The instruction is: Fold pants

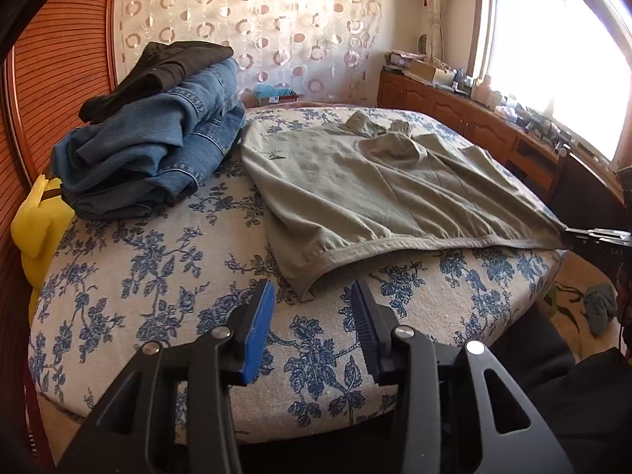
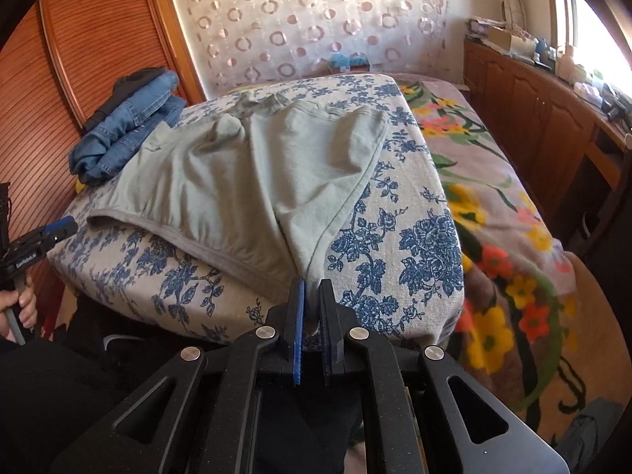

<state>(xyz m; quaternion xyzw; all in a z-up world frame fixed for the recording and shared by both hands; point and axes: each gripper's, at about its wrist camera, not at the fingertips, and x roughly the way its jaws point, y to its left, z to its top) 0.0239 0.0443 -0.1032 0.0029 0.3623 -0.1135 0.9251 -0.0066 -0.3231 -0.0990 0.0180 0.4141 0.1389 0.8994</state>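
Grey-green cotton pants [image 1: 347,181] are lying spread across a bed [image 1: 130,276] covered in a blue-flowered sheet, waistband running along the near edge and legs reaching away toward the curtain. The right gripper [image 2: 312,308] is pinching one corner of the waistband, its fingers [image 2: 298,328] pressed nearly together with cloth caught between them. The left gripper [image 1: 312,312] is hovering above the sheet with its fingers standing partly apart and holding nothing. The other waistband corner [image 1: 308,288] is lying just beyond the left fingers, slightly lifted off the sheet, so the left hand appears nearer to it and would likely need only a short reach forward. The long axis of the pants is running away from both hands. A stack of folded jeans [image 1: 158,150] is sitting on the bed's far left, apart from the pants.
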